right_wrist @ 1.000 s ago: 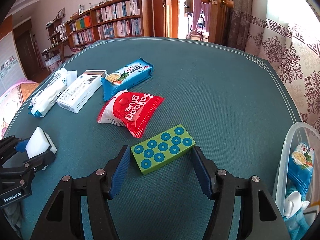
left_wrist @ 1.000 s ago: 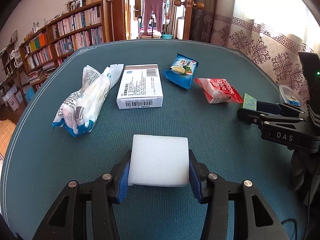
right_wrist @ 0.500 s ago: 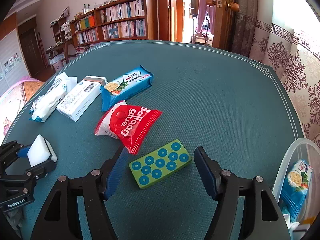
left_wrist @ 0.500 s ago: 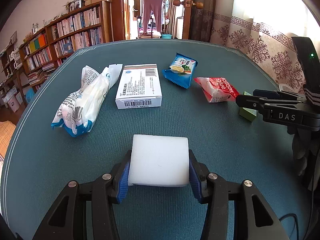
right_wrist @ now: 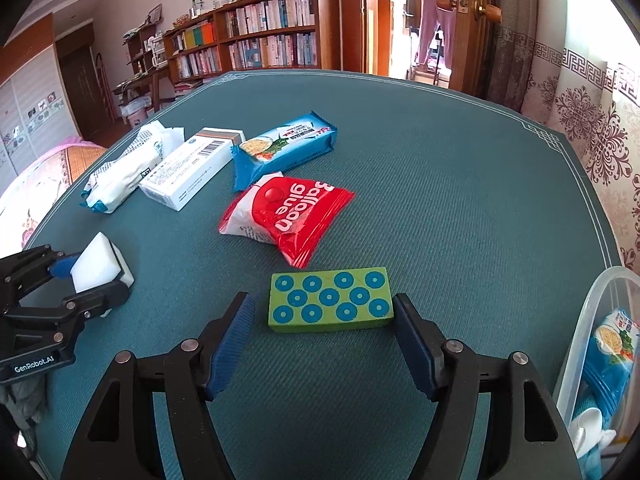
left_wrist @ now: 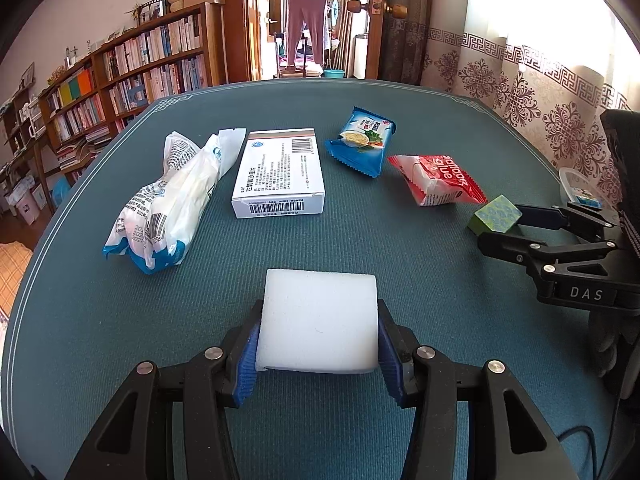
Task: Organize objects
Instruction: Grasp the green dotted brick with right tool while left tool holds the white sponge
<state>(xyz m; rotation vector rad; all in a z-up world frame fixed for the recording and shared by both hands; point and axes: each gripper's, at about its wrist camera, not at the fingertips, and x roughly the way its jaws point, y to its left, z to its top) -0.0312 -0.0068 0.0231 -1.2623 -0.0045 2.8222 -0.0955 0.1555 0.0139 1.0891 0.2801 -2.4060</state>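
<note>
hiding half its contents, clear bin (right_wrist: 592,312) cropped at frame edge

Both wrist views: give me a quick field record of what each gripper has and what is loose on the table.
left gripper: shut on white foam block
right gripper: open, straddling green rectangular block with blue dots, pads clear of both its ends
loose on green table: red balloon glue packet, blue snack packet, white barcoded carton, white and blue plastic bag
clear plastic bin: at right table edge, holds a blue packet
</note>
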